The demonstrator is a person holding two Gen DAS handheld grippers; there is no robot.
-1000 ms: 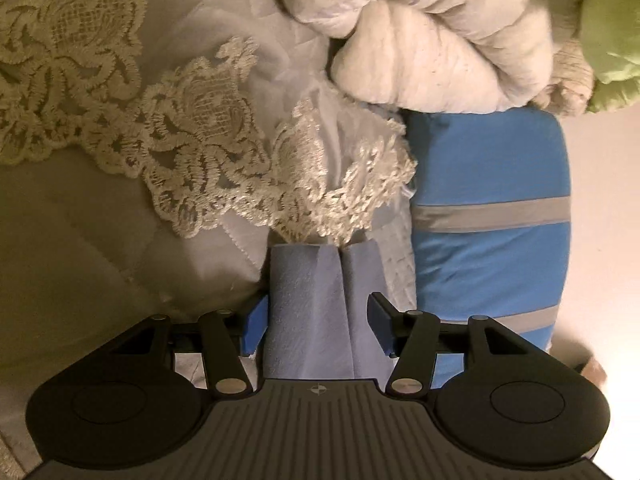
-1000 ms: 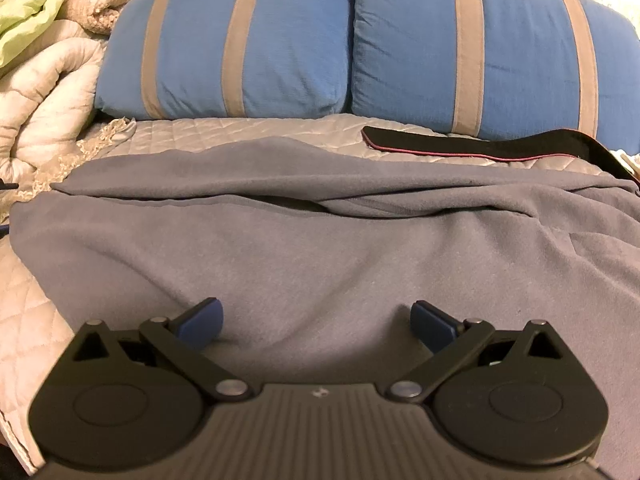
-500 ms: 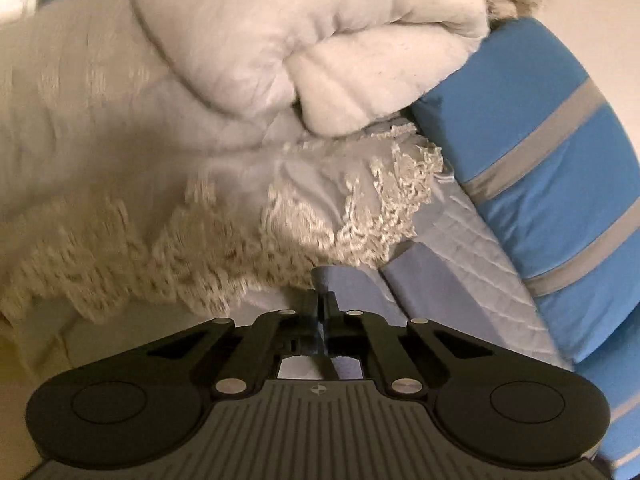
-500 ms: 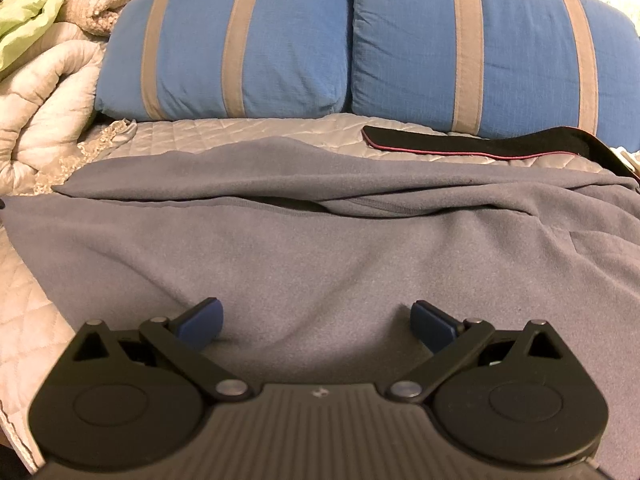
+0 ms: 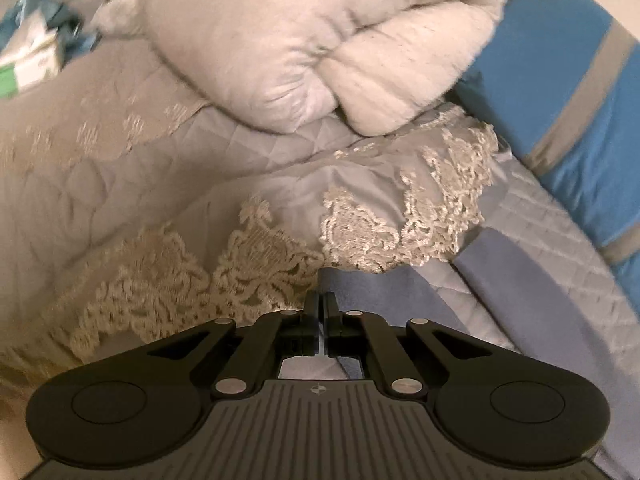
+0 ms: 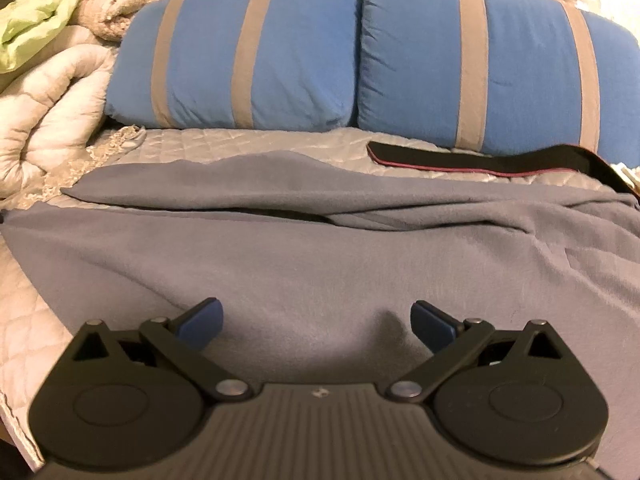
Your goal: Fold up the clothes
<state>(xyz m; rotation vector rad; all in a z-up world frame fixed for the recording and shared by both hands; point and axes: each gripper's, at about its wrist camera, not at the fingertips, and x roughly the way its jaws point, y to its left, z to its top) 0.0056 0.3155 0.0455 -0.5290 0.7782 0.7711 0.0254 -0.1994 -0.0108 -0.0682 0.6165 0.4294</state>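
Note:
A grey-blue fleece garment (image 6: 320, 264) lies spread across the bed, with a long fold running along its far side. In the left wrist view its end (image 5: 520, 280) reaches in from the right, and my left gripper (image 5: 321, 304) is shut on that end, a corner of cloth poking out above the fingertips. My right gripper (image 6: 316, 320) hovers open just over the garment's near middle, nothing between its blue pads (image 6: 202, 322).
Two blue pillows with grey stripes (image 6: 248, 56) line the head of the bed. A black strip with red trim (image 6: 480, 160) lies before them. A bunched white duvet (image 5: 320, 48), a lace-edged bedspread (image 5: 400, 220) and a green blanket (image 6: 60, 4) crowd the left side.
The left gripper closed on the garment's end, then rose and rolled, so the duvet and lace now fill its view. The garment's left edge pulled out straighter. The right gripper kept still.

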